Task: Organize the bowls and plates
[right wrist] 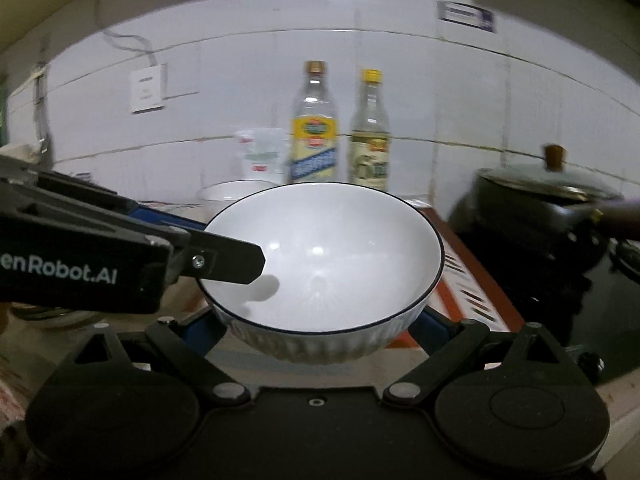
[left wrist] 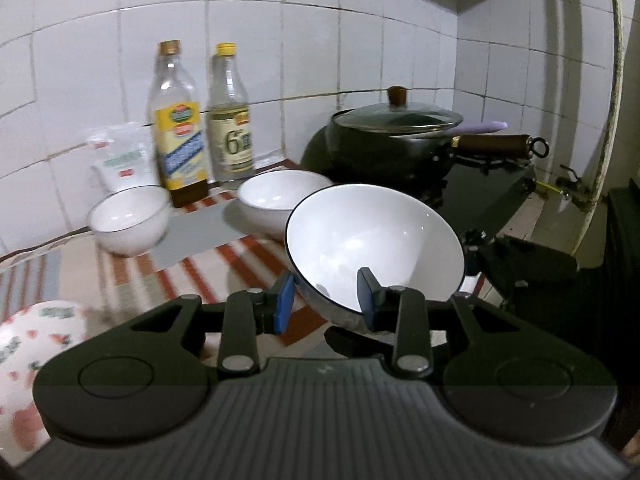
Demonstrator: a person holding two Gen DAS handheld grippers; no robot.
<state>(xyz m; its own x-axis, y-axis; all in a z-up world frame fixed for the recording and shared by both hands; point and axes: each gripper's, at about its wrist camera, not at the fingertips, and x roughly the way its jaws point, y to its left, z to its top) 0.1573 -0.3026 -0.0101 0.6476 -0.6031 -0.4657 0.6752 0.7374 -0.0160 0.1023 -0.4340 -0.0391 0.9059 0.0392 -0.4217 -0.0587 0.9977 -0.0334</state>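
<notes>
My left gripper (left wrist: 326,300) is shut on the rim of a white bowl with a dark rim (left wrist: 376,248), one finger inside and one outside, and holds it tilted above the striped mat. The same bowl (right wrist: 328,256) fills the right wrist view, with the left gripper's finger (right wrist: 228,260) over its left edge. My right gripper (right wrist: 316,328) is open, its blue-padded fingers spread on either side below the bowl, not gripping it. A second white bowl (left wrist: 280,200) and a clear glass bowl (left wrist: 130,220) sit on the mat behind.
Two oil bottles (left wrist: 178,120) and a white bag (left wrist: 122,160) stand against the tiled wall. A lidded black wok (left wrist: 394,140) sits on the stove at right. A floral plate (left wrist: 36,356) lies at the lower left.
</notes>
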